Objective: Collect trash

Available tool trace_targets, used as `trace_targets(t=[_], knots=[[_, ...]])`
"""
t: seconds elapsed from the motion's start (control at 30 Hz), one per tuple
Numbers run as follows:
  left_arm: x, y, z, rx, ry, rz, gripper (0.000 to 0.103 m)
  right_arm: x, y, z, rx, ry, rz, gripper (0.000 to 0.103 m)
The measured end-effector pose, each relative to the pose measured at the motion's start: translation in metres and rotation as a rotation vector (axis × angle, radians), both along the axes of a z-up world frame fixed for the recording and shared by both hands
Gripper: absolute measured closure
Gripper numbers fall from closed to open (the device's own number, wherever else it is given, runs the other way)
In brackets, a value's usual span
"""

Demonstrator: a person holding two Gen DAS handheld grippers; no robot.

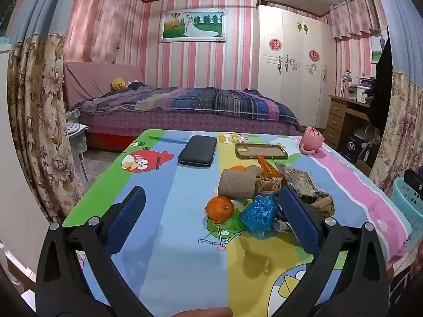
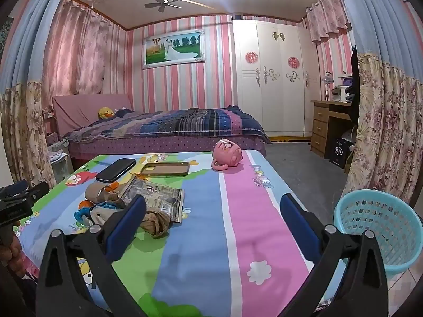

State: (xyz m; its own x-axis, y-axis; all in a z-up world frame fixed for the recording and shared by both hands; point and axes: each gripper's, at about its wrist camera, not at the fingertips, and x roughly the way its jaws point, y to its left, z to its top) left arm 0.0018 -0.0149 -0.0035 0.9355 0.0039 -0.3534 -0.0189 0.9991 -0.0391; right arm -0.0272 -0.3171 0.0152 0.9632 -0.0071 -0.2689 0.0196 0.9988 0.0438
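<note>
A heap of trash lies on the cartoon tablecloth (image 1: 169,211): a cardboard tube (image 1: 236,183), orange peel (image 1: 220,209), a crumpled blue plastic net (image 1: 260,215), a printed foil wrapper (image 1: 298,178) and brown crumpled paper (image 1: 323,203). My left gripper (image 1: 208,198) hovers open just short of the heap, nothing between its fingers; its right finger (image 1: 298,216) hides part of the net. The right wrist view has the wrapper (image 2: 153,194) and brown paper (image 2: 157,224) at left. My right gripper (image 2: 212,206) stands open over bare cloth. A light blue basket (image 2: 380,227) stands on the floor right of the table.
A black phone (image 1: 197,150), a brown phone case (image 1: 260,151) and a tipped pink mug (image 1: 312,140) lie at the table's far end. Beyond are a bed (image 1: 185,108), a white wardrobe (image 1: 293,60) and a wooden desk (image 1: 343,116). Flowered curtains (image 1: 37,121) hang on both sides.
</note>
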Motion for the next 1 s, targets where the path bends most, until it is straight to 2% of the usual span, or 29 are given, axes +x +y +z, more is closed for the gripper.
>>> trace_targets(t=[1.0], knots=[[0.0022, -0.0048, -0.0048, 0.004, 0.013, -0.023, 0.005, -0.001, 0.0022, -0.0008, -0.006, 0.003, 0.004, 0.004]])
